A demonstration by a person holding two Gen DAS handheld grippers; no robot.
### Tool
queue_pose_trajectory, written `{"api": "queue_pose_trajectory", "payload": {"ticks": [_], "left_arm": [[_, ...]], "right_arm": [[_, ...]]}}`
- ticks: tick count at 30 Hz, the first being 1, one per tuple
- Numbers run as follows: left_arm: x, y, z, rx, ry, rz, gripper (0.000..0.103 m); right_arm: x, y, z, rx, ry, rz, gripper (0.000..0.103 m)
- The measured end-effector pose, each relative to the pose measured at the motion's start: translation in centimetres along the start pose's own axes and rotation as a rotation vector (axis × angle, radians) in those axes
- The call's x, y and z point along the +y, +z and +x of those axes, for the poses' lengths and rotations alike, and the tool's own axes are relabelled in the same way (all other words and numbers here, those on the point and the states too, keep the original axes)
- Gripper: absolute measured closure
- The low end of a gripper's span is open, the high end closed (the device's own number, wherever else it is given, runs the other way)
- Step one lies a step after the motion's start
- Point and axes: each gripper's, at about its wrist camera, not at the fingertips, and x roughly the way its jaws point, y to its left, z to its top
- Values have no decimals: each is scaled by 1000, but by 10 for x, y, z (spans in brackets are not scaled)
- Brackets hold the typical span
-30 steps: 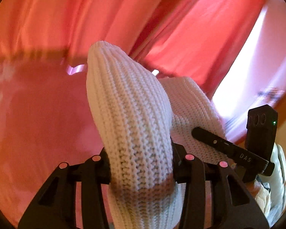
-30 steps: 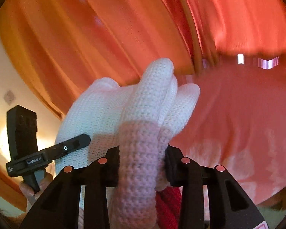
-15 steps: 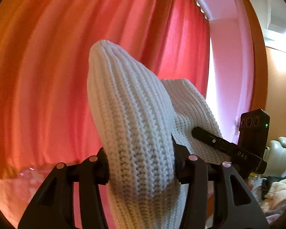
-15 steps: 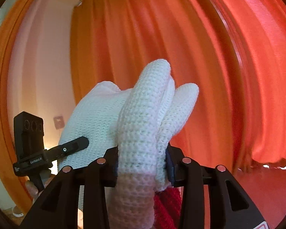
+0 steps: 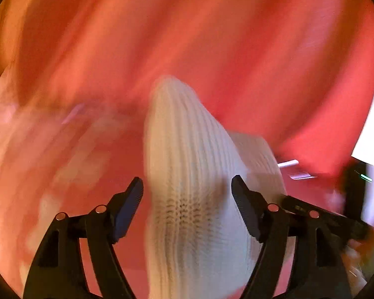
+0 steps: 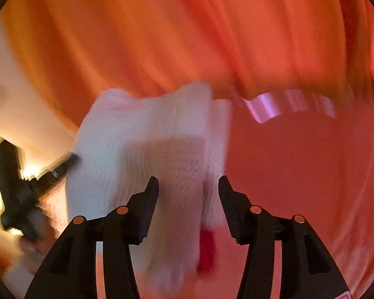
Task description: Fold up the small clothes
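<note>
Between the spread fingers of each tool, white knit garment (image 5: 187, 186) (image 6: 167, 149), left tool (image 5: 187, 189) and right tool (image 6: 188, 186) both parted, blurred

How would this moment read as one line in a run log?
left hand-held gripper: open | right hand-held gripper: open | knit: between both, released | view: blurred

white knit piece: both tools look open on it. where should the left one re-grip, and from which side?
Take the white knit piece at the ribbed fold standing between the fingers of the left tool, straight ahead along them. That ridge is narrow, upright and centered in the open gap, so closing there should pinch the bunched fabric. The right tool is open too. Heavy motion blur, so treat this as approximate.
</note>
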Motion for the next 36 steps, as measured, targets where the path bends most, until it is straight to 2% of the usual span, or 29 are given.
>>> {"api": "queue_pose_trajectory", "payload": {"ticks": [1, 2, 4, 6, 8, 9, 11, 14, 15, 16, 17, 18, 19, 20, 21, 22, 25, 27, 29, 30, 32, 33, 34, 35, 36], "left_arm": [[14, -10, 18, 64, 48, -21, 39], [27, -19, 31, 114, 53, -46, 39], [40, -22, 33, 131, 67, -105, 39], [32, -13, 17, 102, -10, -83, 36], [20, -12, -3, 56, -2, -31, 20], [18, -10, -3, 46, 15, -10, 8], [9, -12, -3, 65, 31, -17, 7], [17, -17, 23, 172, 30, -98, 7], [22, -22, 37, 222, 34, -132, 8], [28, -29, 39, 254, 40, -151, 11], [30, -34, 45, 280, 38, -168, 16], [35, -41, 45, 303, 18, -183, 33], [36, -43, 52, 332, -43, -209, 46], [36, -42, 48, 322, -45, -220, 51], [32, -39, 43, 311, -52, -213, 62], [25, -34, 35, 291, -54, -181, 65], [14, -27, 17, 261, -56, -137, 64], [18, -31, 27, 301, -42, -136, 61], [21, -40, 46, 363, -5, -141, 52], [18, -41, 44, 346, 13, -130, 51], [7, -36, 31, 309, 43, -63, 51], [-3, -31, 16, 265, 67, -15, 52], [-7, -28, 7, 232, 85, 8, 49], [-13, -24, -5, 182, 102, 39, 47], [-18, -21, -15, 139, 110, 59, 46]], "right_arm": [[-19, -15, 25, 88, -54, 38, 61], [-31, -24, 30, 114, -49, 76, 61], [-34, -25, 21, 117, -17, 105, 61], [-18, -25, -5, 54, 45, 34, 61], [-7, -21, -13, -7, 56, -33, 38], [-3, -20, -8, -9, 62, -45, 21], [0, -22, 9, 34, 58, -29, 18], [5, -37, 43, 163, 45, -19, 18], [1, -37, 54, 183, 43, -9, 18], [-2, -41, 64, 207, 58, 7, 21], [-5, -44, 72, 224, 81, 24, 28], [-5, -46, 77, 230, 111, 33, 52], [-3, -47, 80, 230, 131, 37, 64], [5, -43, 75, 217, 116, 7, 69], [10, -40, 70, 195, 106, -15, 73], [21, -33, 49, 125, 107, -64, 75], [31, -24, 20, 65, 113, -107, 76], [21, -32, 35, 123, 68, -98, 72], [3, -51, 70, 250, 9, -54, 60], [-5, -56, 72, 242, 19, -12, 50], [-12, -49, 55, 220, 8, 43, 50], [-11, -46, 45, 184, -6, 42, 56], [-5, -41, 21, 101, -36, 8, 72], [4, -37, 2, 28, -67, -43, 81], [10, -36, -9, -17, -77, -77, 95]]}}
